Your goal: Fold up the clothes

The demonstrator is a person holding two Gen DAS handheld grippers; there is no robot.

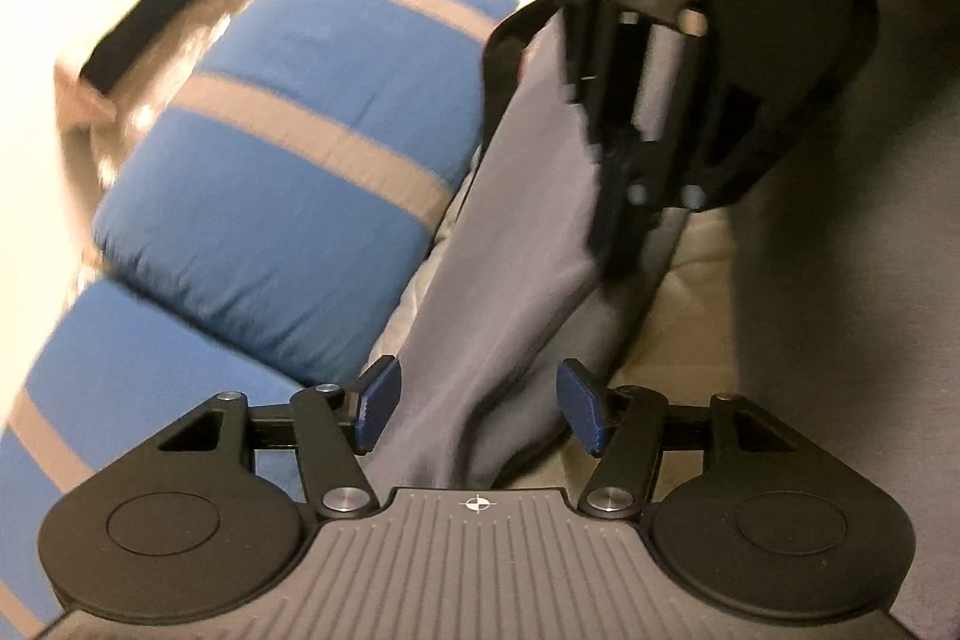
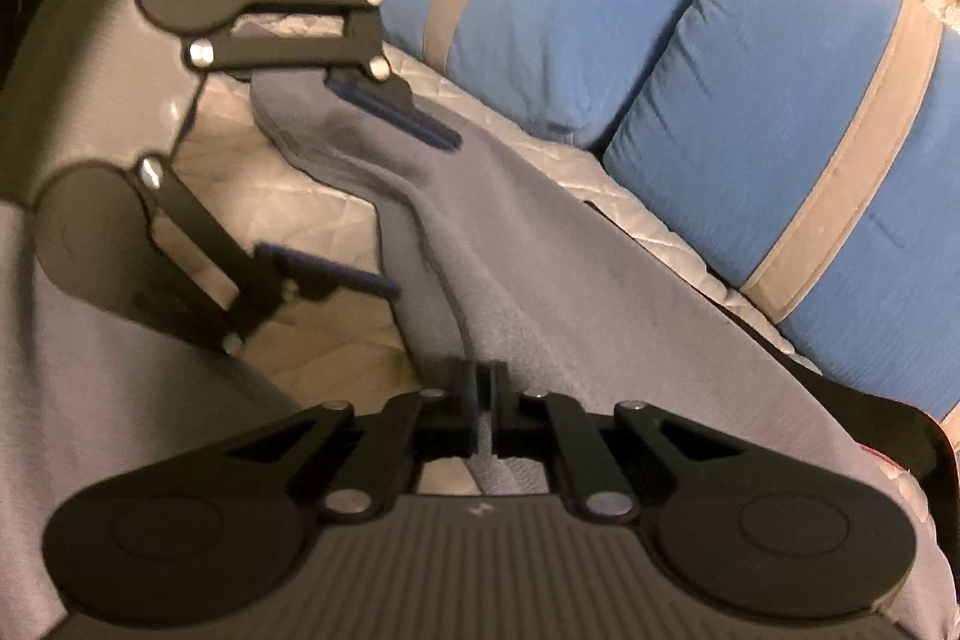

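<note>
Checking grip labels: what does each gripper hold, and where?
Right gripper pinches a raised fold of the grey garment. Left gripper is open around the cloth, gripping nothing.

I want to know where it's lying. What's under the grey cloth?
Under the grey cloth is a pale quilted cover, showing beside it. Blue striped cushions lie behind. What's beneath its middle is hidden.

Grey fleece garment (image 2: 540,280) lies on quilted bed cover (image 2: 336,196), w/ two blue grey-striped cushions (image 2: 600,10) behind it, left gripper (image 2: 420,214) at its far end.
</note>
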